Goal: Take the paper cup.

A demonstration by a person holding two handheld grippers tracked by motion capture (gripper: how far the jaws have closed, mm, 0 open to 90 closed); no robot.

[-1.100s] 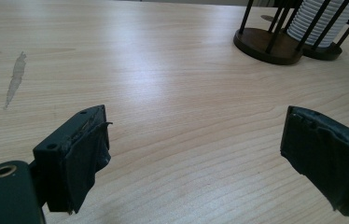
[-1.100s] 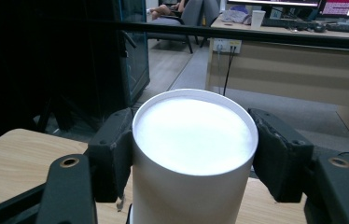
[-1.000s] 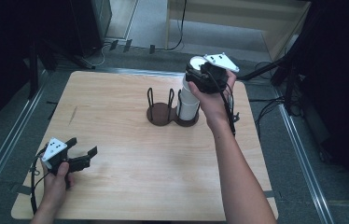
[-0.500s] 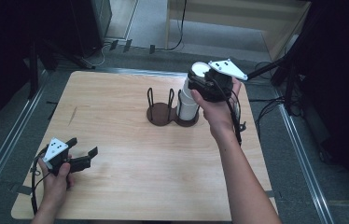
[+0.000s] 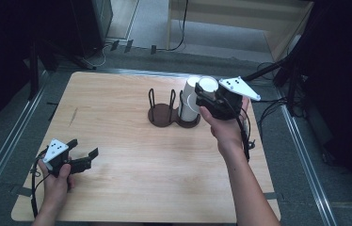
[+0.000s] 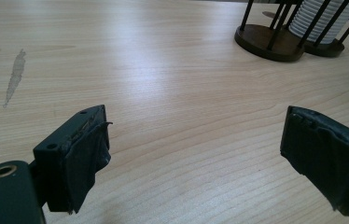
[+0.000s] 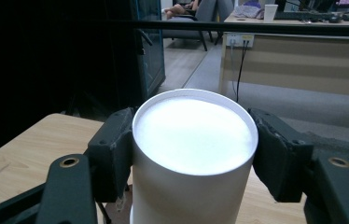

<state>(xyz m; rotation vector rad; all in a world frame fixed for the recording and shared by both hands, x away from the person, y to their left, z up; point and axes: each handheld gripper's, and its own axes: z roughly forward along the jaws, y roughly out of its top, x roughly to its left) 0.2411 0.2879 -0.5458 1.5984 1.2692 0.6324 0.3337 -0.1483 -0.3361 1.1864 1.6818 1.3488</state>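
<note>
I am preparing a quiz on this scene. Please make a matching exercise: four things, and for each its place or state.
1. right claw
2. left claw
3. dark rack
4. white cup

a. open, holding nothing
b. shut on a cup
c. gripped from both sides
d. standing on the wooden table

Pairs: 1-b, 2-a, 3-d, 4-c

The wooden table (image 5: pixel 132 188) lies bare across its left and near parts, open to passage. Near the far middle stands a dark holder (image 5: pixel 172 115) with 2 round bases: its left ring of thin upright rods (image 5: pixel 151 99) is open inside, while a stack of white cups (image 5: pixel 190 101) occupies the right one. The right gripper (image 5: pixel 207 96), clamped on 1 white cup (image 7: pixel 193 154), crowds that stack's right side.
</note>
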